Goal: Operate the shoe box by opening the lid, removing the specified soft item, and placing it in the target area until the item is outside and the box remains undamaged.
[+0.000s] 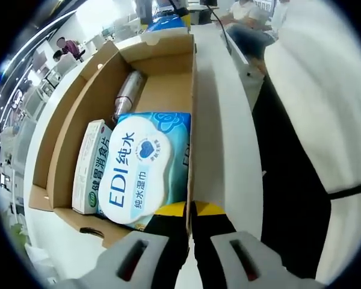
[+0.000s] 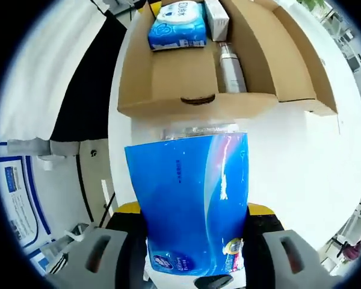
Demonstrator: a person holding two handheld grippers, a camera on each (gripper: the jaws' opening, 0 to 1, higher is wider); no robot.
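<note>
On the white table sits the open shoe box, its side wall pinched by the left gripper; outside, the right gripper clamps the blue tissue pack.

Wet-wipes pack — "EDI 纯水湿巾"; box text seemingly "健胃消食片".

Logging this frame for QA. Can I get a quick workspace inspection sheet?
Surface: white table, bare around the box.
Job's things: cardboard shoe box open; blue soft tissue pack outside it, held.
Clutter: in the box, EDI wet wipes pack, white medicine box, metal bottle.
Grippers: right gripper jaws shut on the pack; left gripper jaws clamp the box wall.
Cables: nothing seen.
Surroundings: people seated at desks.
</note>
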